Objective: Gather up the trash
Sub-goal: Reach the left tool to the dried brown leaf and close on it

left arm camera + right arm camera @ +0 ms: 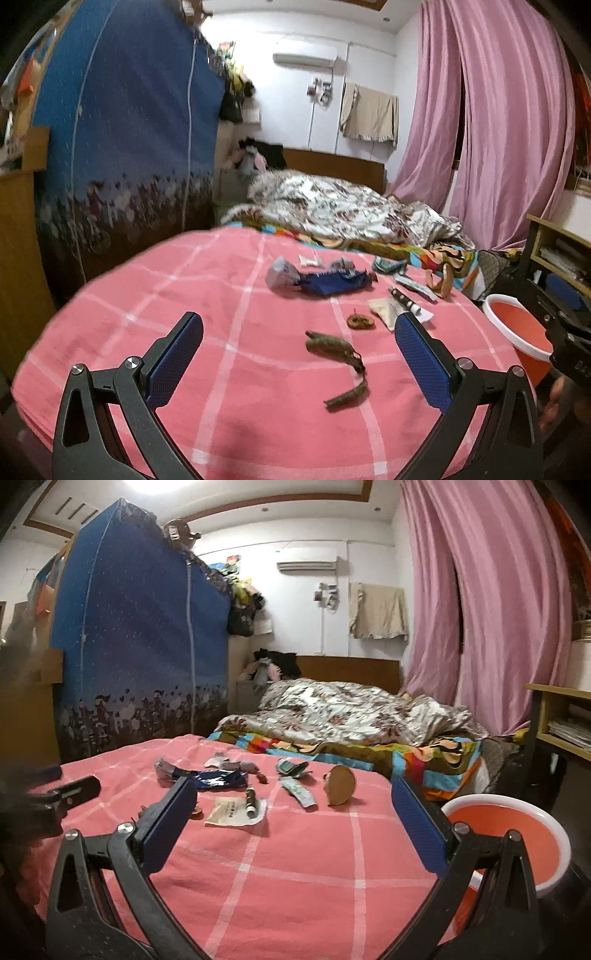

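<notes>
Both grippers, left gripper (299, 354) and right gripper (293, 812), released over pink cloth (295, 867); approach brown peel (334, 347) low, pinch midway, carry to orange bucket (517, 834)

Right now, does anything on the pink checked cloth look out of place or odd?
Yes. Litter lies scattered on the pink checked cloth: a crumpled blue foil wrapper, a flattened white tube, a dark banana peel. The orange bucket stands beside it. Both grippers are open.

Left claw (299, 354) spread wide over pink checked bedspread (221, 369), brown peel (338, 363) between fingers, orange bucket (517, 332) right.
</notes>
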`<state>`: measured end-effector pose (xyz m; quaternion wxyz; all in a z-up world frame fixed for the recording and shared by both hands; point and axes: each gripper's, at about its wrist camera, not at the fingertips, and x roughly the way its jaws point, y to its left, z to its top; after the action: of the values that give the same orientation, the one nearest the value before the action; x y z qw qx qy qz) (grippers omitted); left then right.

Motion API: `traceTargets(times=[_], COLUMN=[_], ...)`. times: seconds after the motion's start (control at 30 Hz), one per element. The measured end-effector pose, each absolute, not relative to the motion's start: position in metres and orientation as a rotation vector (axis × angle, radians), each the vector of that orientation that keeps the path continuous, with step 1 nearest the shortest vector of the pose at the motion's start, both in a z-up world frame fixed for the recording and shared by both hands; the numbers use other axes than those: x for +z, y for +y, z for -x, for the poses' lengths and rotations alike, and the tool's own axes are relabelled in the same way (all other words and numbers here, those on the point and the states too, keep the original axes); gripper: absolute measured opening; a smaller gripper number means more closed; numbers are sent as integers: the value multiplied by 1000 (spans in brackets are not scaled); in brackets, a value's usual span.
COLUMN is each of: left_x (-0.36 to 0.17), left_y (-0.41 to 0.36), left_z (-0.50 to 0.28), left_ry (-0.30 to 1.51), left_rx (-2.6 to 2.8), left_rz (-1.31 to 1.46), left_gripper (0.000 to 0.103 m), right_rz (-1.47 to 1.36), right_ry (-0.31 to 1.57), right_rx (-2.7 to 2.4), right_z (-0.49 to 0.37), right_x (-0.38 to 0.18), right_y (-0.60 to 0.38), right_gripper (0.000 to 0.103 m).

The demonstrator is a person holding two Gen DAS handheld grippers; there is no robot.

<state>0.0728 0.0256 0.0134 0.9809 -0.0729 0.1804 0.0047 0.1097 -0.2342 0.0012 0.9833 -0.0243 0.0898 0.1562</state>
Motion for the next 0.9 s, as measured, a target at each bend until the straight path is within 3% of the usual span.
traceTargets(times=[0.13,0.27,0.33,0.4,0.53,0.7,0.9], left_x=[9,7,5,1,-9,-22,-23], left_y=[25,13,7,0,-10,-13,1], left_z=[-80,-87,-94,-100,-115,-139,-156], left_ry=[397,428,459,497,566,676,729], left_rx=[-32,-62,-78,-105,-128,-109,-139], left_rz=[203,179,161,153,144,136,199], left_gripper=[101,89,79,68,55,25,9], right_rz=[65,62,57,72,104,114,107], right_ry=[168,163,172,199,242,311,420], right_rx=[346,383,413,438,475,514,538], right_z=[-118,-129,-136,-147,-162,-183,-206], right_x=[3,6,7,7,2,-9,-23], right_y=[-233,-233,-233,-230,-220,-209,-199], right_gripper=[86,84,76,59,51,37,20])
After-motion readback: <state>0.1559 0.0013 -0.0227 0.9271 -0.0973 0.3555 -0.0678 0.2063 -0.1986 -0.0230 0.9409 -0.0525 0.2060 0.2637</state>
